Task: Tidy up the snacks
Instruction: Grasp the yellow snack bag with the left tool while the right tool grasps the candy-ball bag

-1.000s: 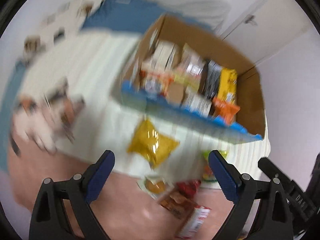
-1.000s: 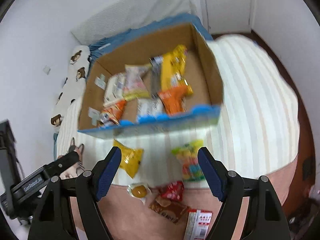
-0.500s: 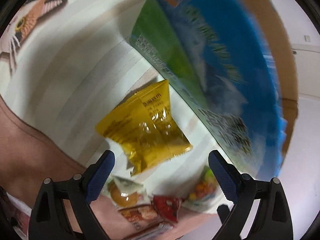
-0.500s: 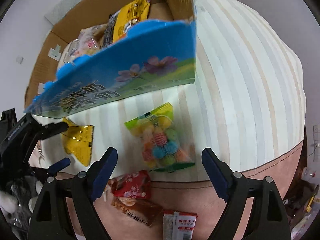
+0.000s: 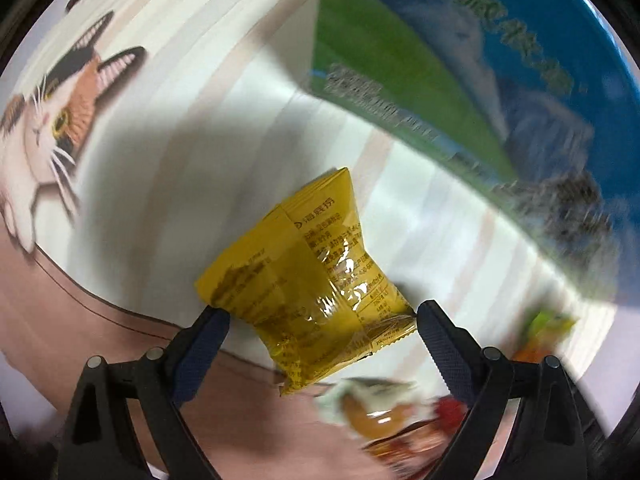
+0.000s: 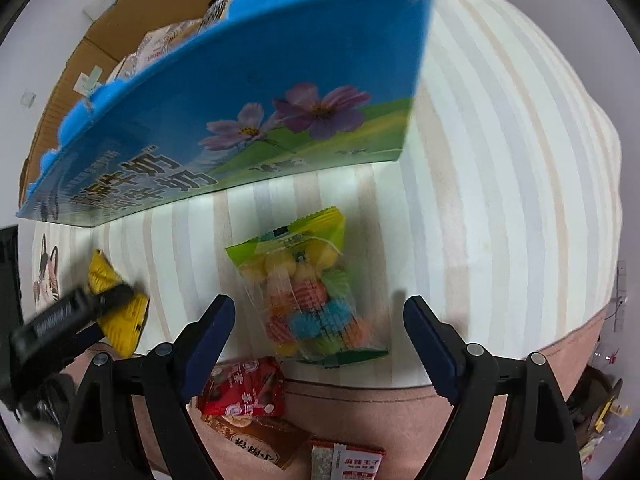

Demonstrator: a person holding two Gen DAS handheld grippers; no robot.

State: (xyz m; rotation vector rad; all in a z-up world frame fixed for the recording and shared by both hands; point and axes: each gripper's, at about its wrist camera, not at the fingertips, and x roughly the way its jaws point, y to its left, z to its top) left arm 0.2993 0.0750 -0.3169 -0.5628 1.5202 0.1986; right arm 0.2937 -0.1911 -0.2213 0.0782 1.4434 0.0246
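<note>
A yellow snack packet [image 5: 316,296] lies on the striped bed cover, between the open fingers of my left gripper [image 5: 318,320]; the blue pads [image 5: 200,356] stand at its two sides. The packet also shows in the right wrist view [image 6: 116,312], partly under the left gripper. My right gripper [image 6: 320,324] is open around a clear bag of coloured candies with a green top [image 6: 308,292]. The cardboard snack box with a blue printed front [image 6: 240,112] stands just behind both, with several snacks inside.
A red packet [image 6: 244,392], a brown packet [image 6: 260,440] and a white-red packet [image 6: 348,460] lie on the pink cover near the bed's edge. A cat print [image 5: 52,120] lies to the left. The striped cover [image 6: 500,200] extends right.
Both grippers have moved down and forward toward the bed. The yellow packet now sits between the left fingers, the candy bag between the right fingers. Both stay open.
</note>
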